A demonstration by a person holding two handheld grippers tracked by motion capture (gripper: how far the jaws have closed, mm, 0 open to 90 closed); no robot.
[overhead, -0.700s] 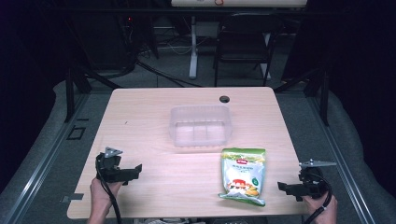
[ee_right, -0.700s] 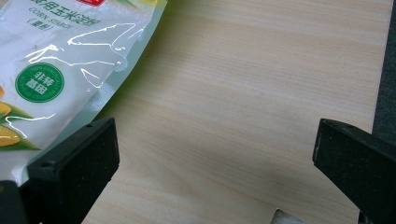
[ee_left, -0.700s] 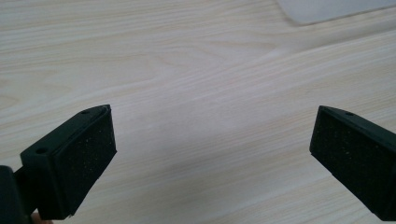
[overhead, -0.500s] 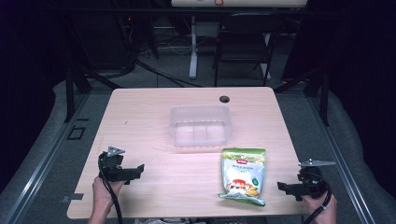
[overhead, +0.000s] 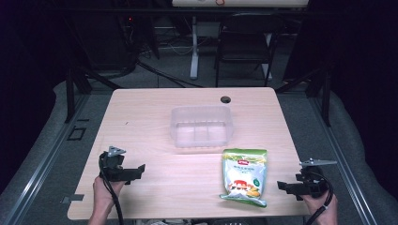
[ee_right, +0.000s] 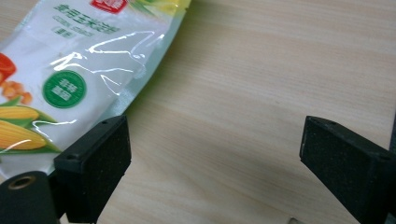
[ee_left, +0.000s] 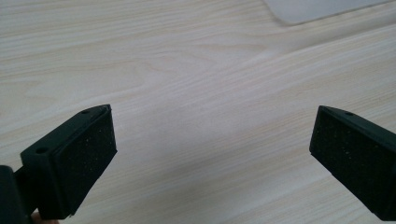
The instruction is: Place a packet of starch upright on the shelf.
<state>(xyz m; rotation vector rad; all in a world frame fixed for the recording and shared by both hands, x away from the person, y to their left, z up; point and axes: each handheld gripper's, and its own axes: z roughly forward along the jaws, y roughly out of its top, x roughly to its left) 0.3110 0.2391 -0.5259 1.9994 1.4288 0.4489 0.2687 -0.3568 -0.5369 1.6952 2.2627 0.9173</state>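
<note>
Mostly unreadable print, corn-pictured snack bag

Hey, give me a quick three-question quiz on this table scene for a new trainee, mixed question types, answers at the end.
1. True or false: the snack bag lies inside the clear plastic tub.
2. Which gripper is nearer the bag? A) left gripper B) right gripper
3. Fill in: both grippers' jaws are ____.

Key: 1 false, it lies on the table in front of the tub. 2 B. 3 open.
</note>
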